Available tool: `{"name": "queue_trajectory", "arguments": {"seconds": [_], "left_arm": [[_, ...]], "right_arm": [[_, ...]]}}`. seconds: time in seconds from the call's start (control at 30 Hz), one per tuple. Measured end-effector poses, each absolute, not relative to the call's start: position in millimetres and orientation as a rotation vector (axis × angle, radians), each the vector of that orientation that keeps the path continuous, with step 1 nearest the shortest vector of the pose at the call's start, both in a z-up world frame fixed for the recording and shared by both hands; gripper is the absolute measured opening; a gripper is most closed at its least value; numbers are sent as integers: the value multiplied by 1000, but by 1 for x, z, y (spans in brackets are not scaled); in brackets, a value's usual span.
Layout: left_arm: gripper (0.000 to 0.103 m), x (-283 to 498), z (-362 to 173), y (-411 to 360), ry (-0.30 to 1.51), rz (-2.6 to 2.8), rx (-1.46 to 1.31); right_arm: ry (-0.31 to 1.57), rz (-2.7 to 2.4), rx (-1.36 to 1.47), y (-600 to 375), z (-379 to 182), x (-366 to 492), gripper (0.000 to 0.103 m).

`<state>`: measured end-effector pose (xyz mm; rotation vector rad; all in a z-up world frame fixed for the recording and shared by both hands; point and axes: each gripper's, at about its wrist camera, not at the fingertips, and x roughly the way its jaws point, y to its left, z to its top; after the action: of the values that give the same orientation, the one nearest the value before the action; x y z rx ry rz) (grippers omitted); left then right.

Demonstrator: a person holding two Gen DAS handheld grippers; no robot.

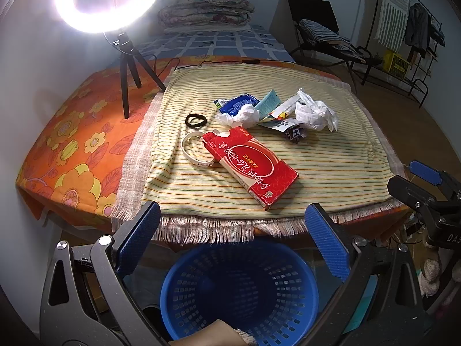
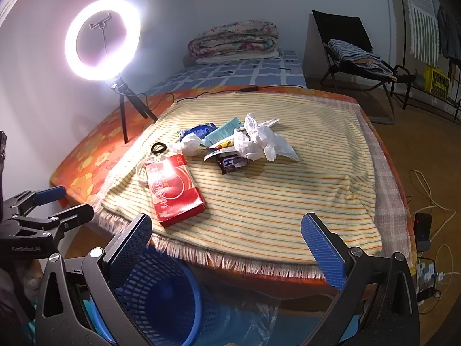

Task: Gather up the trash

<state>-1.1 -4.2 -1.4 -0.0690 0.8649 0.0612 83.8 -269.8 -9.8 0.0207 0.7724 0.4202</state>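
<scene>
A red carton [image 1: 250, 165] [image 2: 174, 189] lies flat on the striped towel [image 1: 317, 170] [image 2: 288, 196]. Behind it sits a heap of trash: a blue wrapper [image 1: 234, 103] [image 2: 197, 131], crumpled white tissue [image 1: 245, 115] [image 2: 188, 144], a white plastic bag [image 1: 317, 112] [image 2: 262, 141] and a dark wrapper [image 1: 295, 134] [image 2: 230, 163]. A blue mesh basket [image 1: 239, 291] [image 2: 161, 300] stands on the floor below the table's front edge. My left gripper [image 1: 233, 243] hangs open over the basket. My right gripper [image 2: 227, 253] is open too, at the towel's fringe, with nothing between its fingers.
A black hair tie [image 1: 196, 121] [image 2: 158, 147] and a white wristband [image 1: 196, 150] lie left of the carton. A ring light on a tripod [image 1: 126, 57] [image 2: 121, 95] stands at the back left. A chair [image 2: 357, 66] and cables [image 2: 426, 201] are on the right.
</scene>
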Motion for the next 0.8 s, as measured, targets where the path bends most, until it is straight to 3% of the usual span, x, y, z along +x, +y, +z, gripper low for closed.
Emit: {"name": "queue_trajectory", "arguments": {"seconds": [0.8], "left_arm": [[102, -1, -2, -4, 867, 62, -66]], "right_arm": [[776, 416, 25, -273, -11, 83, 102]]}}
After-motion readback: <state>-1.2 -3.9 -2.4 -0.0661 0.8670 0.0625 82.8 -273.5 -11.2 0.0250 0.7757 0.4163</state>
